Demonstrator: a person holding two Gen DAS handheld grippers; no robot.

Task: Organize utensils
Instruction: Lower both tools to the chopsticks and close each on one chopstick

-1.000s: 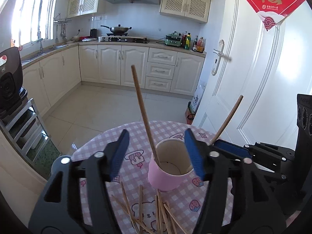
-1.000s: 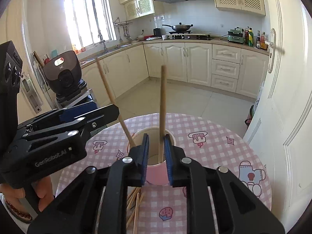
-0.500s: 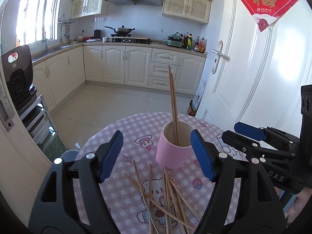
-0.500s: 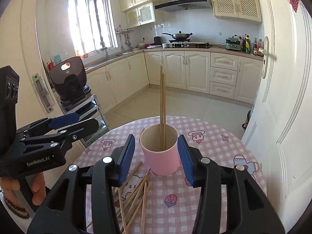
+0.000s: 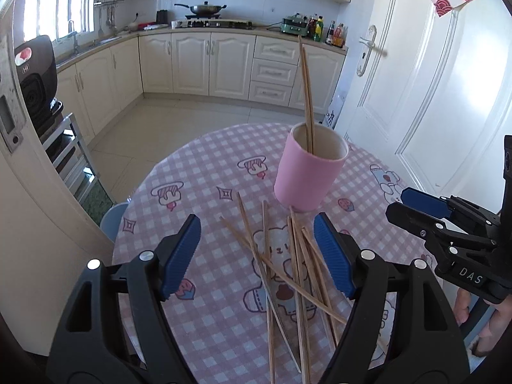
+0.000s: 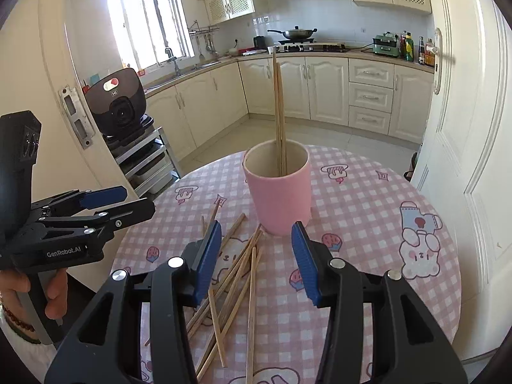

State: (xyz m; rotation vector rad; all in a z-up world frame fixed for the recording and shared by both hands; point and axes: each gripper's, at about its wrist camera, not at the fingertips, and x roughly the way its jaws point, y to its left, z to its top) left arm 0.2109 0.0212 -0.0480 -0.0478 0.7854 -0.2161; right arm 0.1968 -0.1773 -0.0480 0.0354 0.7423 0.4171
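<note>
Two slim wooden chopsticks were stood in a smooth pink cylindrical cup; both claws, left and right, were held wide and empty.

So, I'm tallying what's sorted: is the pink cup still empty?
No, two chopsticks already stand inside the pink cup, leaning against its far rim.

Left tool gapes above loose chopsticks — 2 stand in pink cup.
</note>
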